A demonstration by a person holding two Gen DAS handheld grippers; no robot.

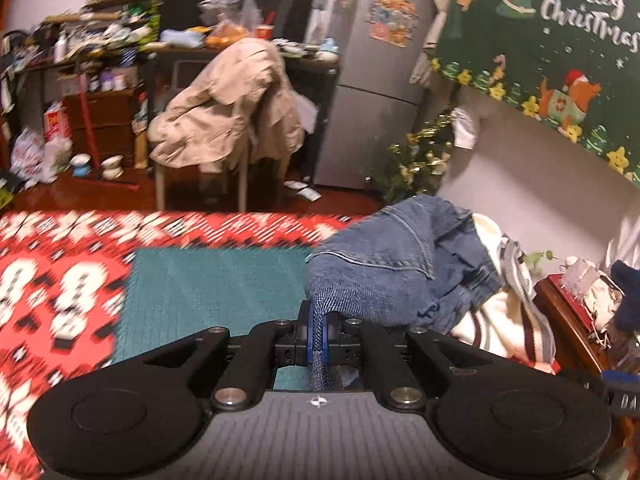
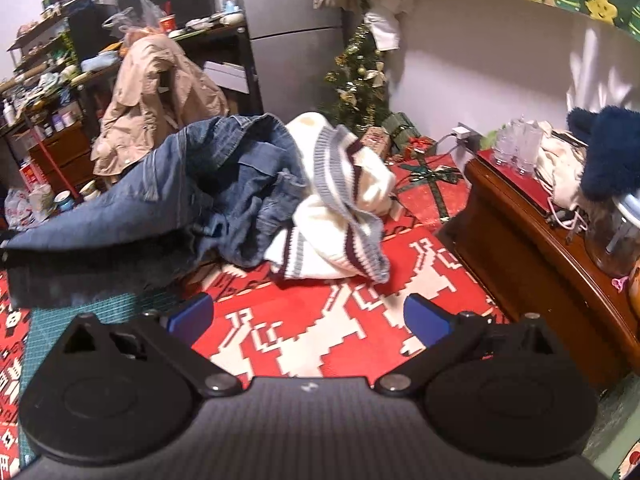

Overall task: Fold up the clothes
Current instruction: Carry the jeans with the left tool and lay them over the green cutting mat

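Note:
Blue denim jeans lie bunched on the red patterned cloth, and one leg is stretched out toward the left in the right wrist view. My left gripper is shut on an edge of the jeans, lifting the fabric above a teal mat. A white knitted sweater with grey and maroon stripes sits crumpled right of the jeans. My right gripper hovers open over the red cloth in front of the sweater, with nothing between its blue pads.
A dark wooden cabinet with jars and a blue furry thing stands at the right. Wrapped gifts and a small Christmas tree are behind the clothes. A chair draped with a beige coat stands beyond the table edge.

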